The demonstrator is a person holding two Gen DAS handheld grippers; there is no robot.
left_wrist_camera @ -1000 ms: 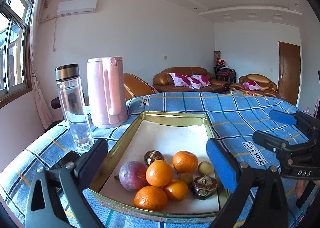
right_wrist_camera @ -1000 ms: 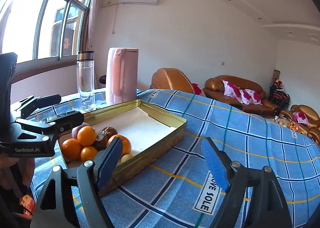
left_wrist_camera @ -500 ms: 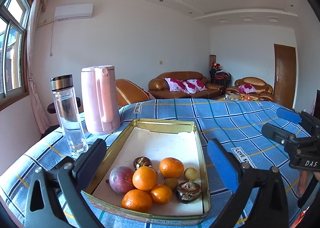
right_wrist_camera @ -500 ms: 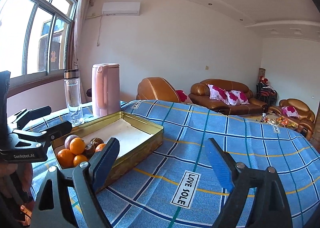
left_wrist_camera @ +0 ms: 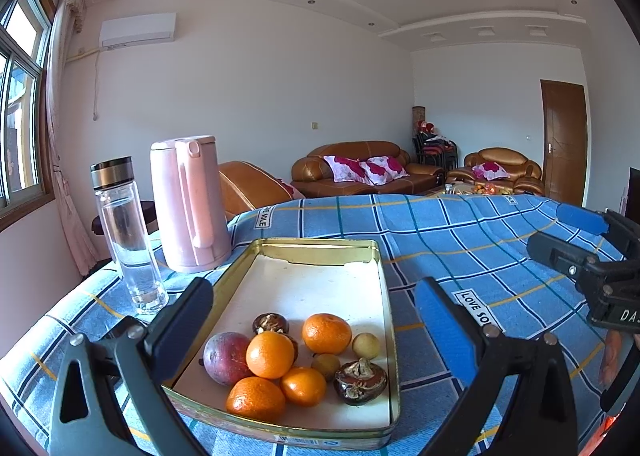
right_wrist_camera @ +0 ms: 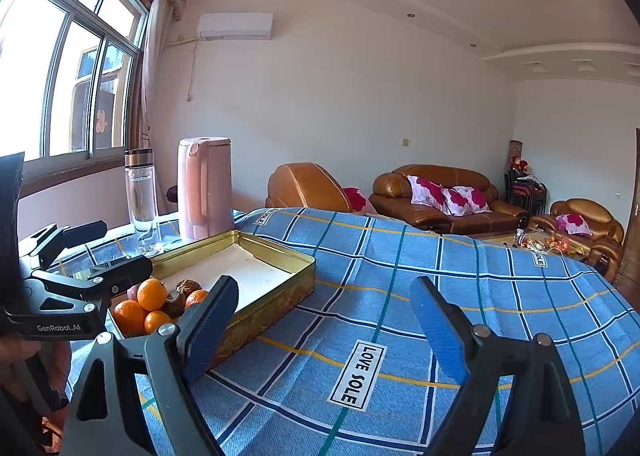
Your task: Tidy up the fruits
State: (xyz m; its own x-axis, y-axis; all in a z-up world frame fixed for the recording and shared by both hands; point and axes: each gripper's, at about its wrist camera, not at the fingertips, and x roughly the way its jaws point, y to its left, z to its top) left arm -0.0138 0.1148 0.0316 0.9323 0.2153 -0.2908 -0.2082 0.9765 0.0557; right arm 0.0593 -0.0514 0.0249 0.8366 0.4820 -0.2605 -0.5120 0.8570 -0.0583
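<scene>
A gold tin tray (left_wrist_camera: pixel 384 296) sits on the blue checked tablecloth and holds fruit at its near end: several oranges (left_wrist_camera: pixel 270 354), a purple passion fruit (left_wrist_camera: pixel 224 356), dark mangosteens (left_wrist_camera: pixel 360 376) and small yellow fruits (left_wrist_camera: pixel 365 345). My left gripper (left_wrist_camera: pixel 314 320) is open and empty, raised above the near end of the tray. My right gripper (right_wrist_camera: pixel 324 320) is open and empty over the cloth, right of the tray (right_wrist_camera: pixel 276 292). The right gripper also shows in the left wrist view (left_wrist_camera: pixel 576 240); the left gripper shows in the right wrist view (right_wrist_camera: pixel 84 252).
A pink kettle (left_wrist_camera: pixel 188 204) and a clear water bottle (left_wrist_camera: pixel 128 236) stand left of the tray's far end. The blue cloth (right_wrist_camera: pixel 400 296) covers the table to the right. Brown sofas (left_wrist_camera: pixel 360 172) stand beyond the table.
Both grippers have drawn back and up from the tray, so the tray and fruit look smaller and farther away. Both stay open. The fruit has not moved.
</scene>
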